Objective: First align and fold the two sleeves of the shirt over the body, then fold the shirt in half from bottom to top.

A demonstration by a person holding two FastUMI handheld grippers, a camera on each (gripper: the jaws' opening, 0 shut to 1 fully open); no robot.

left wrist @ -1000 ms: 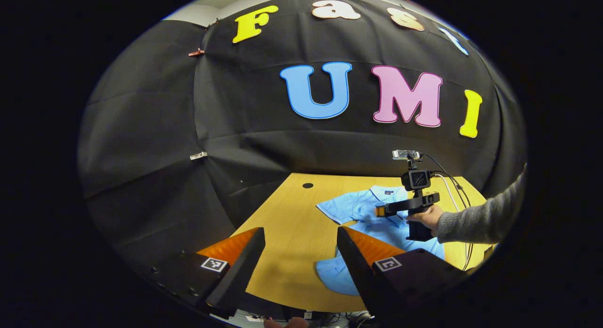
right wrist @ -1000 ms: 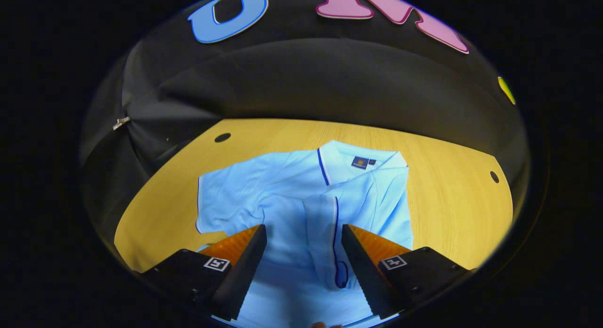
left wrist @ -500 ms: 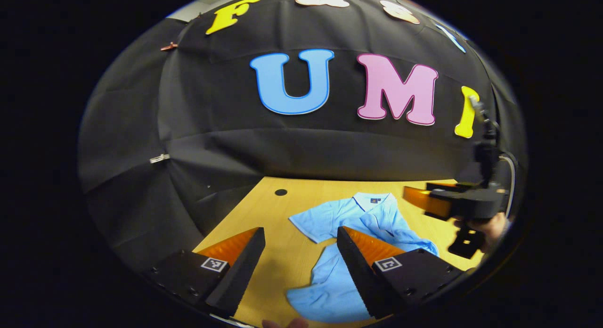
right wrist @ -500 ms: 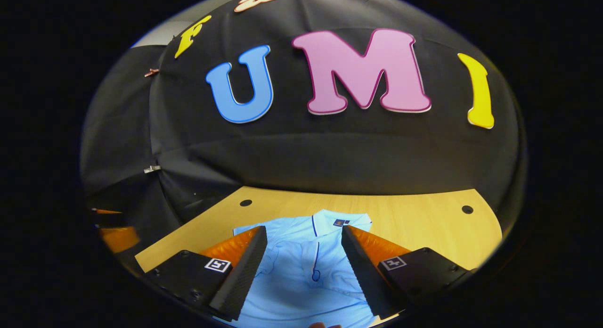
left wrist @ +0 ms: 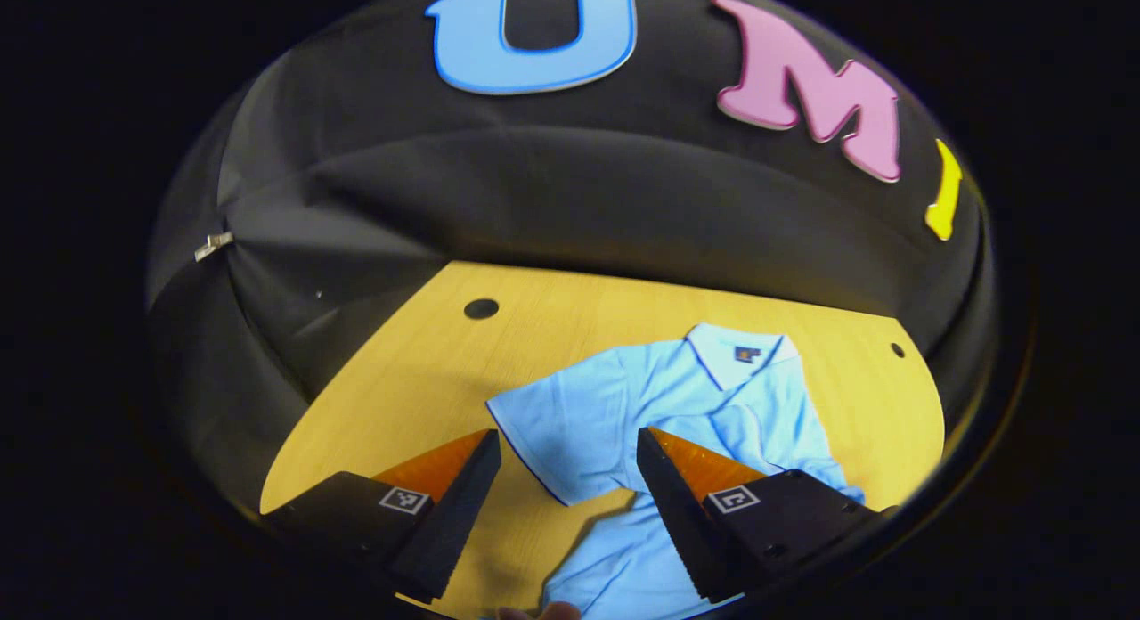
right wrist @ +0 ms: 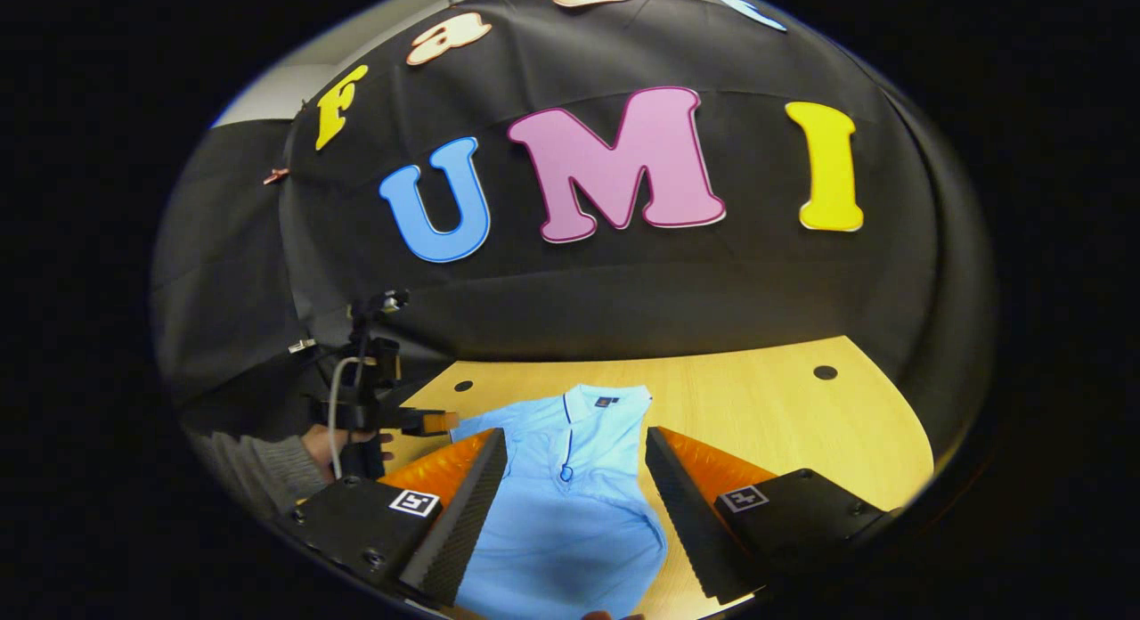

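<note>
Since a second ago the left gripper [left wrist: 568,477] has swung down over the light-blue polo shirt [left wrist: 659,406], collar at 12 o'clock on the wooden table [left wrist: 401,388]; its unfolded sleeve [left wrist: 557,433] lies between spread jaws. The right gripper [right wrist: 576,491] hangs open, empty.

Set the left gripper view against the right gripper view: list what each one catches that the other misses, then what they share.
Left gripper view alone: the unfolded sleeve lying spread flat on the wood, between its open tongs.
Right gripper view alone: the left gripper farther off, a hand and grey sleeve cuff holding it, with a white cable.
Both: the light blue polo shirt, its collar, the wooden table with round holes.
</note>
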